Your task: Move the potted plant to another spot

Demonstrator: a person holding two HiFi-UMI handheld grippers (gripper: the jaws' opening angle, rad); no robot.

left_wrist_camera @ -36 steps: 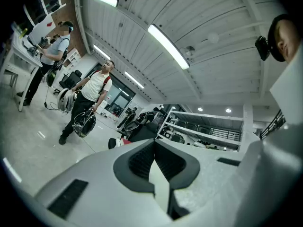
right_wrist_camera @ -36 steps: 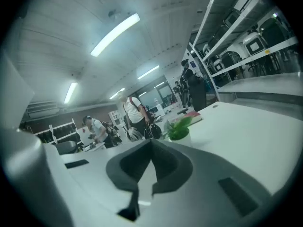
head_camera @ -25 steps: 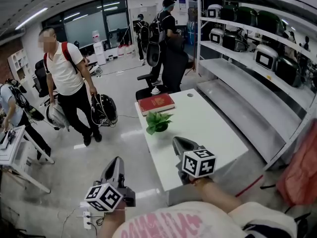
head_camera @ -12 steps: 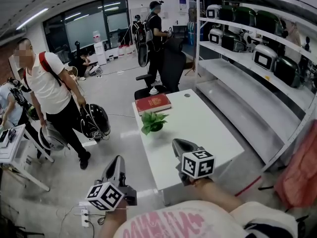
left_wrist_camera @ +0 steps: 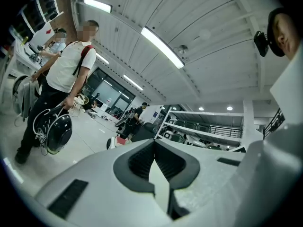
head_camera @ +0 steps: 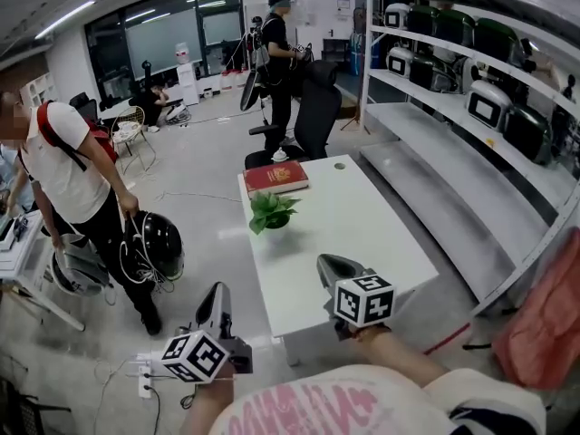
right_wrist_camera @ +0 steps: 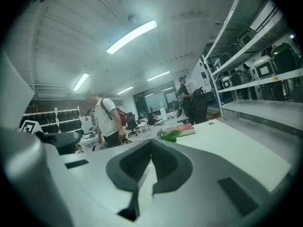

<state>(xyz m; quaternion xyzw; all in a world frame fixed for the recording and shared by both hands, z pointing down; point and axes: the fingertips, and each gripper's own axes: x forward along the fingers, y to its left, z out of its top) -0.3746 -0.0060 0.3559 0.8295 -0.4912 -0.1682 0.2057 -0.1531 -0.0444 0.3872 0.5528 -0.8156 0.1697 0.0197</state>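
Shifted slightly up-left in frame, the potted plant [head_camera: 270, 211] stands on the table [head_camera: 362, 234], above the right gripper [head_camera: 326, 263] and up-right of the left gripper [head_camera: 217, 294]; both have their jaws closed and empty.

I see a white table [head_camera: 381, 234] ahead with a red book [head_camera: 275, 178] at its far end. To the left, a person in a white shirt [head_camera: 68, 175] carries a black helmet [head_camera: 156, 246]. A black office chair [head_camera: 317, 111] stands beyond the table. Metal shelving [head_camera: 435, 116] on the right holds what may be headsets.
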